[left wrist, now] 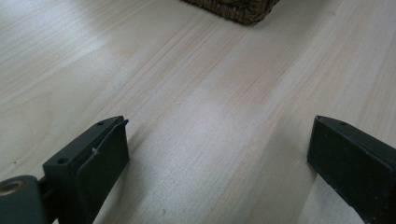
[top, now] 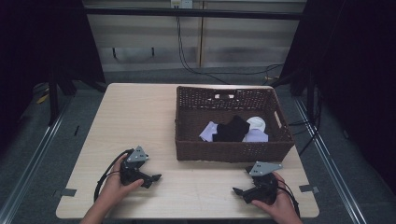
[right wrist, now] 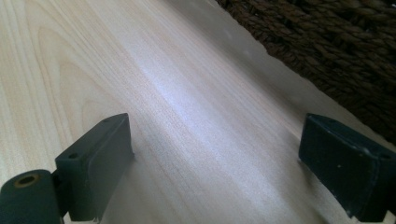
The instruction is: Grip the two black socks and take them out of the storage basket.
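A dark brown wicker basket (top: 187, 121) stands on the right half of the light wooden table (top: 135, 116). Inside it lie a black cloth (top: 231, 129), pale lilac cloths (top: 208, 131) and a white round piece (top: 256, 123). My left gripper (top: 155, 178) rests on the table near the front left, held by a hand, jaws pointing right. Its jaws stand wide apart over bare wood (left wrist: 219, 140), open and empty. My right gripper (top: 237, 192) rests at the front right, just before the basket, jaws pointing left. It is open too (right wrist: 215, 149), with the basket wall (right wrist: 327, 46) close on its right side.
Black curtains hang at both sides of the room. Cables (top: 196, 65) trail on the floor behind the table. Metal rails (top: 42, 144) run along the floor left and right. Tape marks (top: 68, 192) sit at the table's front corners.
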